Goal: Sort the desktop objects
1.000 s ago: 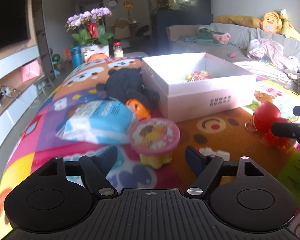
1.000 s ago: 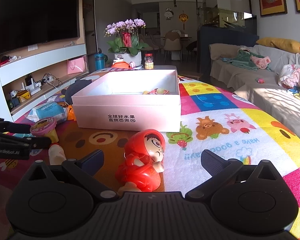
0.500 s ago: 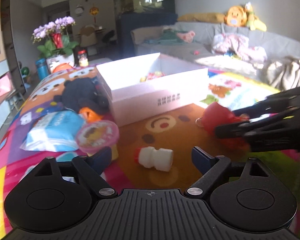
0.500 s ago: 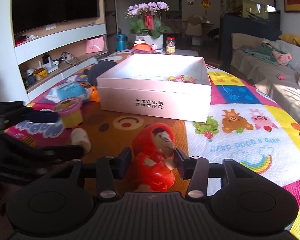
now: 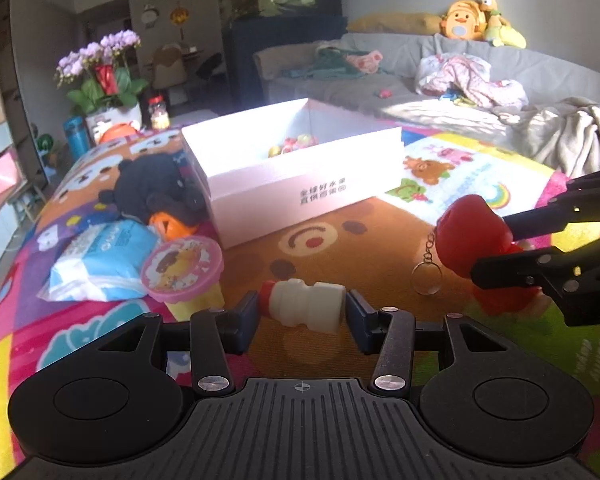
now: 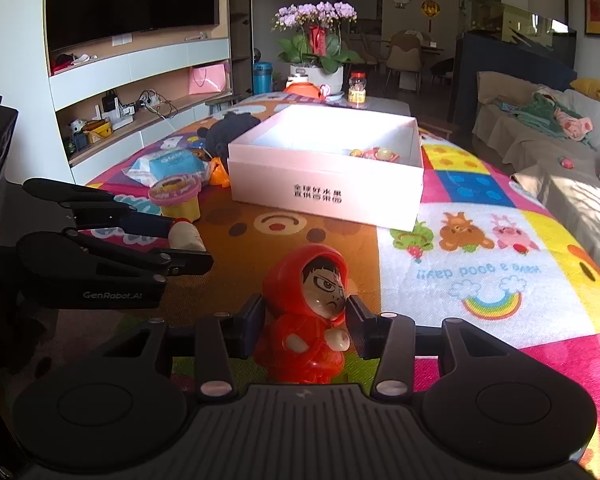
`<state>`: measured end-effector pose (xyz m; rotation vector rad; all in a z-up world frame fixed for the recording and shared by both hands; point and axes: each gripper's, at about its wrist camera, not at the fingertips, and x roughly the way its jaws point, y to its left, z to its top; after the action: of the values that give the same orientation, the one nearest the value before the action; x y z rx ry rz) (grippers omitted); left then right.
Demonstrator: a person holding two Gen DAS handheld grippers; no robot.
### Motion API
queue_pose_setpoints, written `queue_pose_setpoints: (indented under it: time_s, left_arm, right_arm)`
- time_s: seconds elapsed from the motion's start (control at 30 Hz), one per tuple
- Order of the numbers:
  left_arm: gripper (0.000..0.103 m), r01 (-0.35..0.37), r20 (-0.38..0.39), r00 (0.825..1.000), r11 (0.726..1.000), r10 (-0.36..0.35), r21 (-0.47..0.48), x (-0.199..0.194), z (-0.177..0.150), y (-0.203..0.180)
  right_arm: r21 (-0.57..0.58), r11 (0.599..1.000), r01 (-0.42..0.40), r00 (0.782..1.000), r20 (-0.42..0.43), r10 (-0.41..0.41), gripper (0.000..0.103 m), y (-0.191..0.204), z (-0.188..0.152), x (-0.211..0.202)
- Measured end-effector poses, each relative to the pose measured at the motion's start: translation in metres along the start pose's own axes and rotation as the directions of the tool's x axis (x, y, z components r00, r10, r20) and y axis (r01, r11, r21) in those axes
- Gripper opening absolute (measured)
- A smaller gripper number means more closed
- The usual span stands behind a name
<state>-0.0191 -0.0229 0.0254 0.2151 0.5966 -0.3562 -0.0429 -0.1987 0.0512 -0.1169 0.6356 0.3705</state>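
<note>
A small white bottle (image 5: pixel 304 308) with a red cap lies sideways on the colourful mat. It sits between the pads of my left gripper (image 5: pixel 302 312), whose jaws are closing and touch both of its ends. My right gripper (image 6: pixel 305 316) is shut on a red hooded figure (image 6: pixel 304 280), held upright by the head. In the left wrist view, that figure (image 5: pixel 472 240) hangs at the right with a keyring (image 5: pixel 426 276) dangling from it. The open white box (image 5: pixel 300 196) stands just beyond both grippers, with small toys (image 5: pixel 292 144) inside.
Left of the box lie a pink-lidded jelly cup (image 5: pixel 182 264), a blue wipes pack (image 5: pixel 100 256), a black plush (image 5: pixel 152 188) and an orange toy (image 5: pixel 168 226). A flower pot (image 6: pixel 316 72) stands at the table's far end. A sofa (image 6: pixel 540 136) runs along the right.
My left gripper swung right from the jelly cup to the white bottle and closed around it. My right gripper shut on the red figure, which is now upright between its pads.
</note>
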Motion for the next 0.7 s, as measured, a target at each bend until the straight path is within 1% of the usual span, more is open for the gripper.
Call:
queue_pose_setpoints:
  time_s: [0.13, 0.2, 0.27, 0.33, 0.43, 0.47, 0.53, 0.57, 0.6, 0.63, 0.7]
  left_arm:
    - [0.051, -0.009, 0.095, 0.995, 1.0, 0.006, 0.028, -0.026, 0.018, -0.003]
    - [0.052, -0.022, 0.147, 0.989, 0.999, 0.015, 0.045, -0.035, 0.031, -0.004]
    - [0.052, -0.032, 0.179, 0.984, 0.998, 0.02, 0.062, -0.035, 0.043, -0.003]
    - [0.052, -0.046, 0.197, 0.98, 0.996, 0.03, 0.077, -0.026, 0.056, -0.001]
    - [0.052, -0.074, 0.217, 0.975, 0.994, 0.054, 0.084, 0.002, 0.081, 0.005]
    - [0.052, -0.085, 0.231, 0.971, 0.993, 0.066, 0.076, 0.013, 0.091, 0.01]
    - [0.054, -0.125, 0.275, 0.955, 0.991, 0.109, 0.041, 0.034, 0.108, 0.021]
    - [0.061, -0.143, 0.275, 0.952, 0.99, 0.133, 0.017, 0.043, 0.115, 0.027]
    - [0.066, -0.145, 0.259, 0.955, 0.989, 0.141, -0.004, 0.049, 0.119, 0.033]
    - [0.069, -0.13, 0.248, 0.96, 0.991, 0.133, -0.025, 0.051, 0.119, 0.038]
    - [0.087, -0.095, 0.253, 0.962, 0.995, 0.102, -0.039, 0.041, 0.107, 0.042]
  right_arm:
    - [0.005, 1.0, 0.022, 0.997, 0.077, -0.022, 0.043, -0.005, 0.013, -0.021]
    - [0.022, 0.999, 0.026, 0.991, 0.132, -0.029, 0.043, -0.01, 0.025, -0.034]
    - [0.033, 0.999, 0.024, 0.983, 0.183, -0.029, 0.043, -0.014, 0.034, -0.046]
    - [0.034, 0.999, 0.025, 0.974, 0.225, -0.031, 0.043, -0.018, 0.042, -0.053]
    - [0.032, 0.999, 0.034, 0.968, 0.246, -0.04, 0.043, -0.022, 0.05, -0.053]
    - [0.032, 0.999, 0.033, 0.969, 0.245, -0.04, 0.043, -0.024, 0.052, -0.05]
    - [0.037, 0.999, 0.033, 0.971, 0.234, -0.04, 0.043, -0.027, 0.056, -0.043]
    - [0.042, 0.999, 0.035, 0.973, 0.229, -0.044, 0.043, -0.028, 0.058, -0.039]
    - [0.047, 0.998, 0.036, 0.973, 0.224, -0.046, 0.043, -0.029, 0.059, -0.036]
    - [0.049, 0.998, 0.035, 0.974, 0.221, -0.045, 0.043, -0.03, 0.061, -0.033]
    - [0.051, 0.998, 0.033, 0.975, 0.219, -0.043, 0.042, -0.032, 0.063, -0.027]
